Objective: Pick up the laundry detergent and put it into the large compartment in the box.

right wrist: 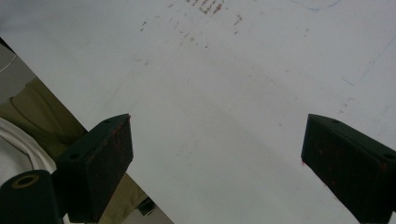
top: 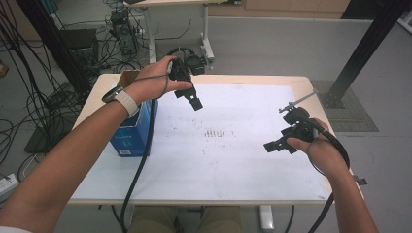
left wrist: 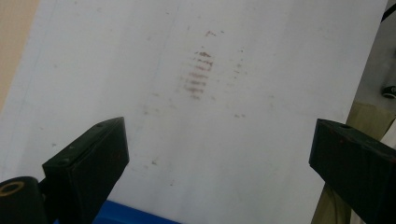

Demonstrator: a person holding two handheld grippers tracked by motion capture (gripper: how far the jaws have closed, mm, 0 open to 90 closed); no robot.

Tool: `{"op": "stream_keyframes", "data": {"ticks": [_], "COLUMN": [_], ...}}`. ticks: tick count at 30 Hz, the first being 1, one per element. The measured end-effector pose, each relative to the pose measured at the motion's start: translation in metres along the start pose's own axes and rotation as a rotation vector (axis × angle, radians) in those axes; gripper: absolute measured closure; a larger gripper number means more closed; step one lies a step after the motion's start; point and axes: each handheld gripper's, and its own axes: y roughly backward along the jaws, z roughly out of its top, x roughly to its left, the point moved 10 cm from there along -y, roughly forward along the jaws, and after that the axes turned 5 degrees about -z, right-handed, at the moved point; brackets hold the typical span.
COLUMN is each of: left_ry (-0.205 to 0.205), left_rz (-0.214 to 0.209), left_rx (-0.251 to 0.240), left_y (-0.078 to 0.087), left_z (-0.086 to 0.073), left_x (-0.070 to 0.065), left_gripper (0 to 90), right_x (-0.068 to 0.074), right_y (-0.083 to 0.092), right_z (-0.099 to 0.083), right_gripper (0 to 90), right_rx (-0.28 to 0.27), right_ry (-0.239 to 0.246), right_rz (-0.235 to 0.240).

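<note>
A white sheet [top: 233,165] covers the wooden table, with faint reddish-brown smudges [top: 218,132] near its middle. My left gripper [top: 188,98] is held above the sheet's far left part, just right of a blue box [top: 128,138]; its jaws stand wide apart with nothing between them. In the left gripper view the left gripper [left wrist: 219,135] looks down on the smudges [left wrist: 198,74], and the blue box [left wrist: 135,218] peeks in at the bottom. My right gripper [top: 279,145] hovers over the sheet's right side, open and empty. In the right gripper view the right gripper [right wrist: 217,126] frames bare sheet [right wrist: 224,93].
The blue box has an open cardboard top [top: 130,77] at the table's left edge. A black cable [top: 141,165] trails from the left gripper across the sheet. Black frame posts [top: 362,53] stand at the right, with tangled cables [top: 29,97] on the floor at left.
</note>
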Motion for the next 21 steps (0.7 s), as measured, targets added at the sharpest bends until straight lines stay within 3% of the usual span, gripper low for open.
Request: {"op": "stream_keyframes", "data": {"ticks": [21], "left_ry": [0.013], "left_rz": [0.008], "left_rx": [0.020], "left_y": [-0.0076], "left_z": [-0.0014], "left_x": [0.0009], "left_gripper": [5.3], "right_x": [-0.0008], "right_y": [-0.0009], "right_z": [-0.0038], "right_gripper": [8.7], "right_rx": [0.001], "right_ry": [-0.006], "right_rz": [0.000]}}
